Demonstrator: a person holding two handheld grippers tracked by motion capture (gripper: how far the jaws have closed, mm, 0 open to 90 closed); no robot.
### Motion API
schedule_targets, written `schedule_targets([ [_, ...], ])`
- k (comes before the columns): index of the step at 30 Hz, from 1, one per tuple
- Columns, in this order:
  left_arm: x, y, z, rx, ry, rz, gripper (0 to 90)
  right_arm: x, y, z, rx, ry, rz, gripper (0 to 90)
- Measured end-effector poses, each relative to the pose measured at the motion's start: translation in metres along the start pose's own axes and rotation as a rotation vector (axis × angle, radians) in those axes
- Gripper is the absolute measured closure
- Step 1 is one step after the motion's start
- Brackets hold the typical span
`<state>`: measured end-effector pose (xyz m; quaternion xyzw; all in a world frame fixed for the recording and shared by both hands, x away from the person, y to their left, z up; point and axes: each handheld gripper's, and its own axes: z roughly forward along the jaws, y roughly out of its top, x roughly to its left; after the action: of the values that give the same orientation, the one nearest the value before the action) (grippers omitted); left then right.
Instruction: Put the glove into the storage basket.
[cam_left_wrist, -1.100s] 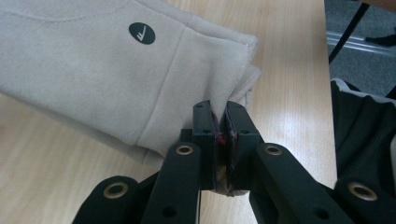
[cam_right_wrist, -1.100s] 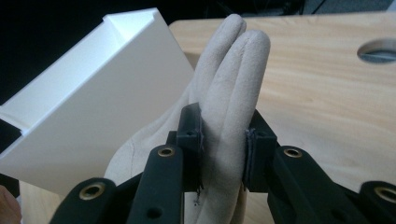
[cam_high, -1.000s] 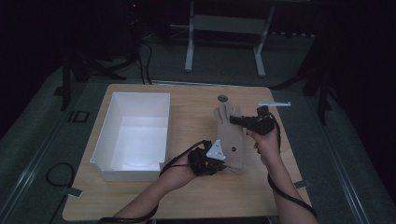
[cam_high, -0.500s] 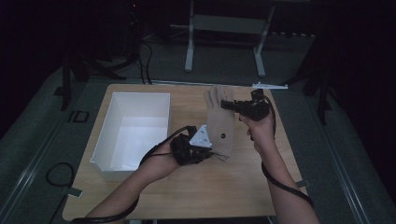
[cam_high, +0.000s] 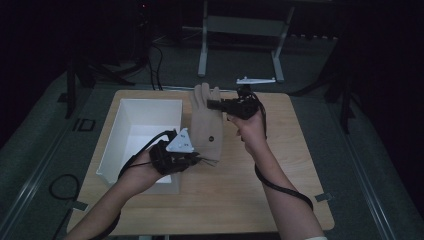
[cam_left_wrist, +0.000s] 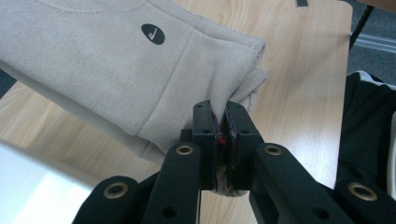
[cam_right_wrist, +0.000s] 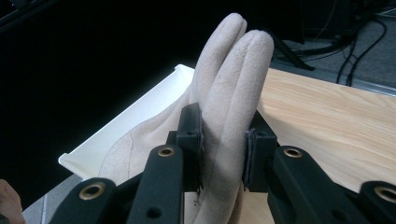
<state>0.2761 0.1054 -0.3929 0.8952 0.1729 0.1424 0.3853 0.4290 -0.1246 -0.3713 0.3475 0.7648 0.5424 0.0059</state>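
In the left gripper view, the glove (cam_left_wrist: 116, 70) ran off the picture at 9 and 12 o'clock, its cuff edge hidden between the left hand-held gripper (cam_left_wrist: 222, 133) pads. In the high view, its round dark mark was too small to read.

white bin (cam_high: 141, 134) on wooden table (cam_high: 280, 175)

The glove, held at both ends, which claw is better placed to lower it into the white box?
Left. The left claw grips the glove cuff right beside the box; the right claw holds the fingers farther away.
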Motion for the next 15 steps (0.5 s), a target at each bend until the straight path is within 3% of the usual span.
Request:
schedule_targets([
  [12, 0.013, -0.038, -0.035, -0.016, 0.047, -0.056, 85.1, 0.030, 0.013, 0.049, 0.025, 0.052, -0.020, 73.0],
  [15, 0.018, -0.048, -0.042, -0.001, 0.068, -0.064, 85.0, 0.036, 0.015, 0.062, 0.033, 0.060, -0.025, 73.0],
])
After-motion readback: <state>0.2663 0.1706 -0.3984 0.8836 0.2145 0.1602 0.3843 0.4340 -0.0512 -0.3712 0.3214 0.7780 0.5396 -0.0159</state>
